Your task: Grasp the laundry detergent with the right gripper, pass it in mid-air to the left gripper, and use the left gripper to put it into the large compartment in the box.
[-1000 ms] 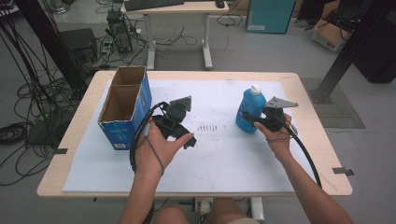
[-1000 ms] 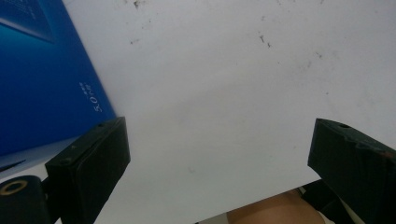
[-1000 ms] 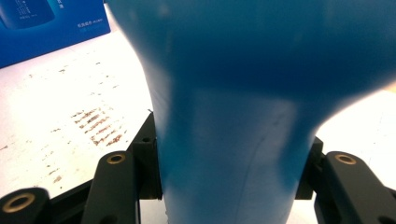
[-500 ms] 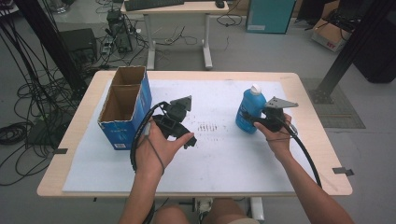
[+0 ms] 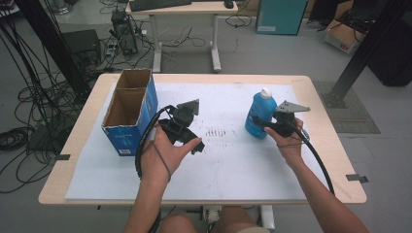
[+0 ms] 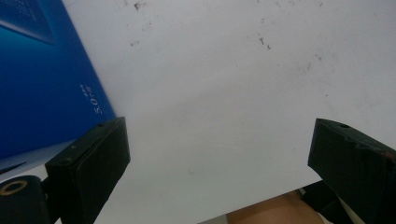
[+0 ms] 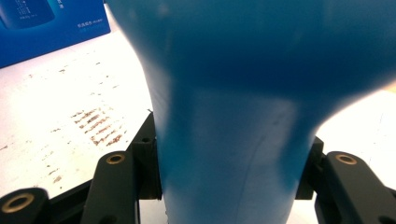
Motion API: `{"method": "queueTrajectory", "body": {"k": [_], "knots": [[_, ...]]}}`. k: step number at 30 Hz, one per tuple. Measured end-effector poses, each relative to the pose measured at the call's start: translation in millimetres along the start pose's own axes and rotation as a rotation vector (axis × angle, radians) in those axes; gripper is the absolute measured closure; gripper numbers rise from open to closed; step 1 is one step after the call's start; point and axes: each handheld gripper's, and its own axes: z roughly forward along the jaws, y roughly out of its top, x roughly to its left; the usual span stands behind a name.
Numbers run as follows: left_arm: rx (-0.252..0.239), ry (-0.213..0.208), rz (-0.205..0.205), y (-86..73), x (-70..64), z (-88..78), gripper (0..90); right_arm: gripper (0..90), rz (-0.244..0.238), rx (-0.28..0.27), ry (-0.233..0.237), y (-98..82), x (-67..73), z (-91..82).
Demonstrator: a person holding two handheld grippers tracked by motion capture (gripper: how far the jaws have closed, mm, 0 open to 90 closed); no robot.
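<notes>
Your right gripper [image 5: 266, 127] is clamped on the blue plastic bottle with the white cap [image 5: 260, 115], right of centre in the high view — standing on the white table mat [image 5: 233, 160]. It looks smooth and slippery, perhaps liquid-heavy — keep hold at its narrower waist. Your left gripper [image 5: 188, 141] sits spread, holding nothing, beside the open blue cardboard box [image 5: 130, 114].

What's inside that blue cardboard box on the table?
The blue cardboard box is open-topped, with two compartments. The high view shows only bare brown inner walls and shadow; nothing visible inside. The near wall hides the bottom of the nearer compartment.
</notes>
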Motion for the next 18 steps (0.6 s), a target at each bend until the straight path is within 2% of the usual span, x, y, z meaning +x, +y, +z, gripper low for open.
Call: {"method": "queueTrajectory", "body": {"k": [18], "knots": [[0.006, -0.002, 0.001, -0.2, 0.7, 0.0, 5.9, 44.4, 0.0, -0.001, 0.0, -0.1, 0.0, 0.0]]}}
